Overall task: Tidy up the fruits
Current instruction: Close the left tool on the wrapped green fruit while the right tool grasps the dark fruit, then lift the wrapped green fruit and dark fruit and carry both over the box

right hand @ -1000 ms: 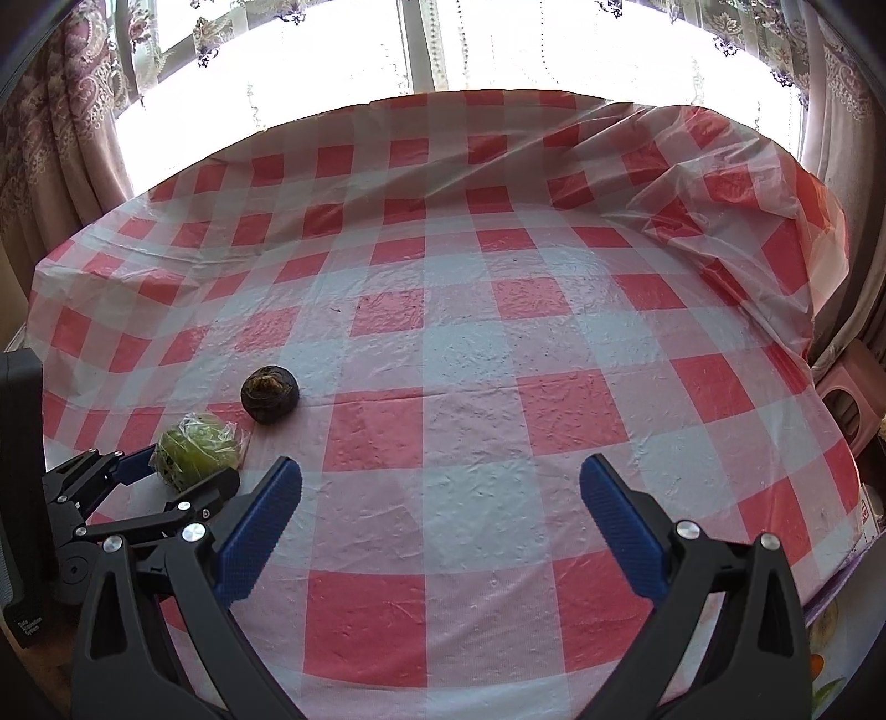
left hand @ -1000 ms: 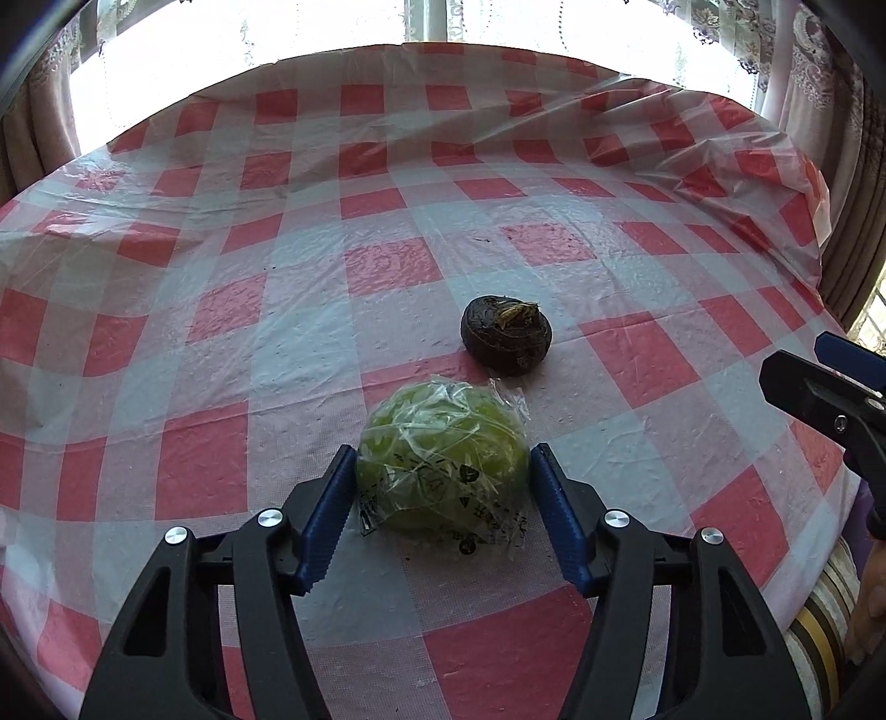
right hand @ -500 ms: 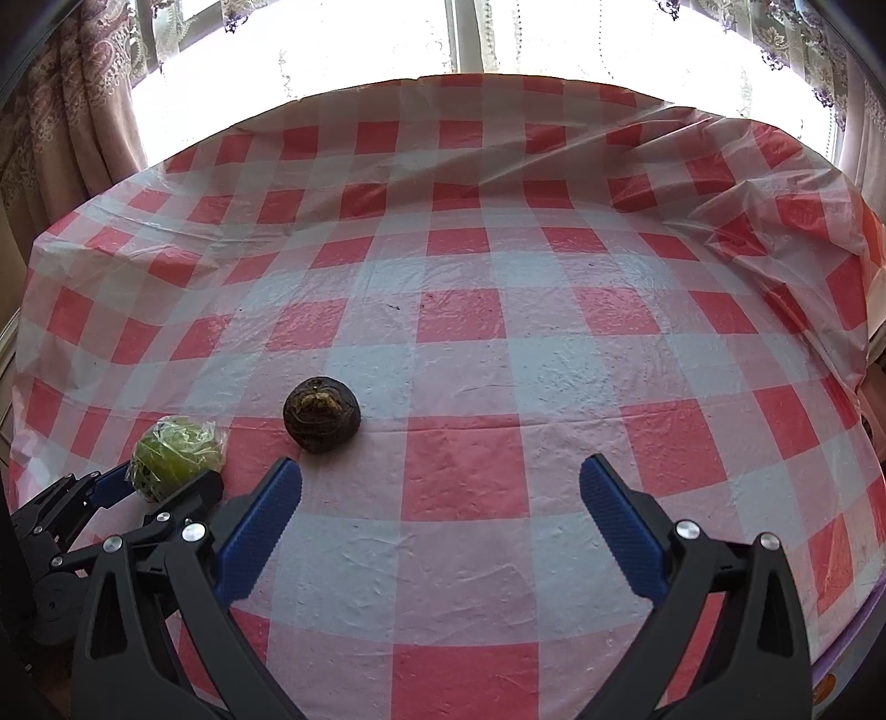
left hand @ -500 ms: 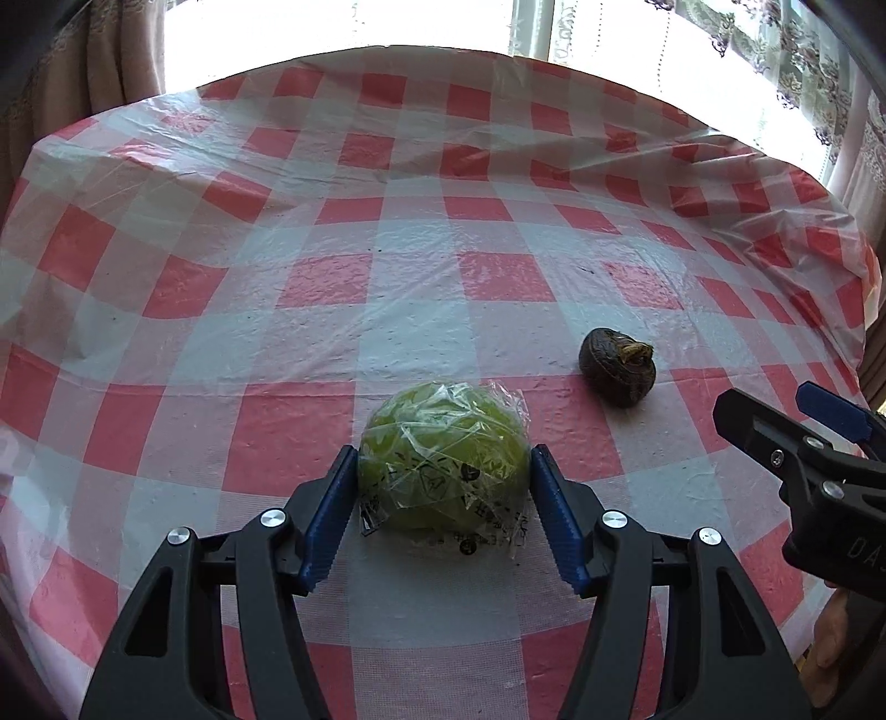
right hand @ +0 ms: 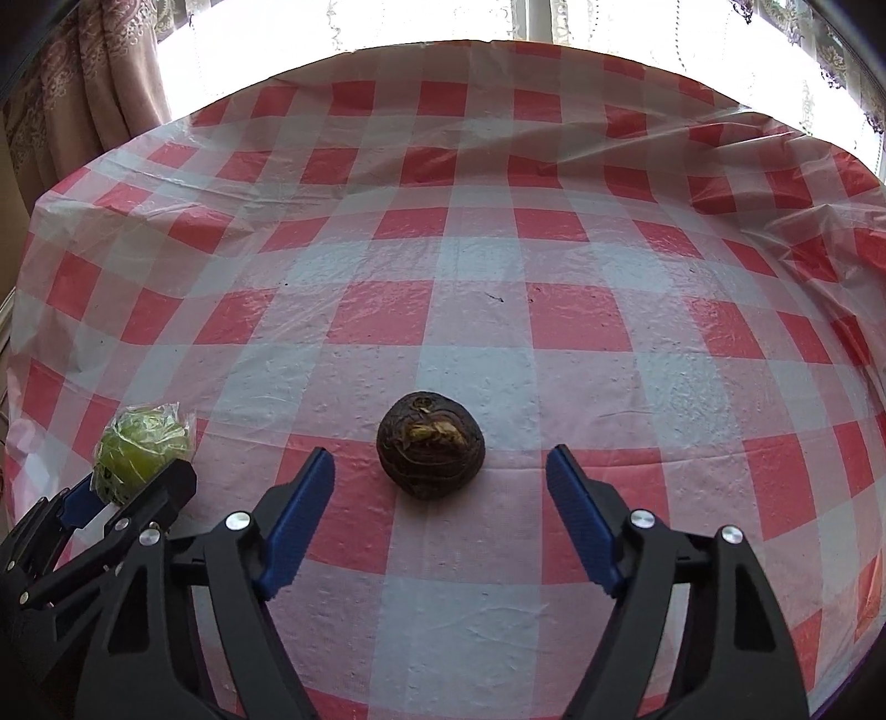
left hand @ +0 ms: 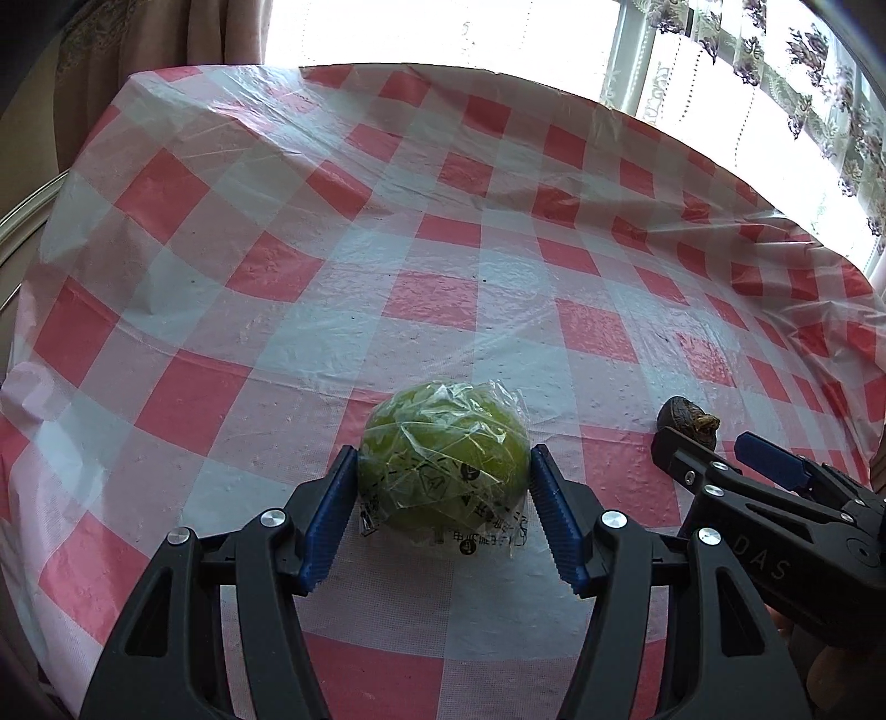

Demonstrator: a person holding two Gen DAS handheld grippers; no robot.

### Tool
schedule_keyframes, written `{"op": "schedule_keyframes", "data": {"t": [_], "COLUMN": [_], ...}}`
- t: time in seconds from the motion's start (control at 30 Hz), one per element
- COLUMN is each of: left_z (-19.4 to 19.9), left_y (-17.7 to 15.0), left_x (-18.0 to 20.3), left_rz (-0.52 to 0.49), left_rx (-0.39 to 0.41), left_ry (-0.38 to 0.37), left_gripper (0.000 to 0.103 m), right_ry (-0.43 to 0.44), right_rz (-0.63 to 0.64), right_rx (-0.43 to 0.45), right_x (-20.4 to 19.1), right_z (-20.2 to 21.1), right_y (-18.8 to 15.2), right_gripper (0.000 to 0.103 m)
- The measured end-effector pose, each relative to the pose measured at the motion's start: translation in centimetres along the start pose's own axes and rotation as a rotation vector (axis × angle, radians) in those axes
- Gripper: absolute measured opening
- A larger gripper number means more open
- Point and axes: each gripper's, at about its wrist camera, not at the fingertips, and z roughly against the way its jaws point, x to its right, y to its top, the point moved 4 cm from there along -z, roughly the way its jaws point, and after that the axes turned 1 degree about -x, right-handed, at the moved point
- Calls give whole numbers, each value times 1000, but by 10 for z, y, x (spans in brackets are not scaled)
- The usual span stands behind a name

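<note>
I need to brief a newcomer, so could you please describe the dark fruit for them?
On the red-and-white checked tablecloth, look just ahead of the closing right gripper. The dark fruit lies there, brown, wrinkled and bare, unlike the plastic-wrapped green fruit.

place: home; signs: checked tablecloth (right hand: 443, 310); patterned curtains (right hand: 83, 83); window (left hand: 443, 33)

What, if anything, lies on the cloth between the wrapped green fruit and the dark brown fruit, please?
Nothing: in the right wrist view, only bare checked tablecloth separates the wrapped green fruit from the dark brown fruit.
</note>
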Motion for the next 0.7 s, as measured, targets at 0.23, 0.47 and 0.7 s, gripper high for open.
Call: {"op": "schedule_keyframes", "data": {"t": [0.23,0.47,0.7], "left_z": [0,2,7], "left_y": [0,-1,-3], "left_x": [-1,1,6], "left_rz": [6,0,-15], "left_rx": [2,10,23], "left_ry": [-9,-13,-18], "left_gripper": [60,60,60], "right_ry": [-11,-5,-14], "right_rz": [9,8,7], "right_rx": [-6,3,10], "right_x": [-4,2,6], "right_z": [-9,-5,5], "right_y": [4,1,-11], "right_gripper": [52,41,41]}}
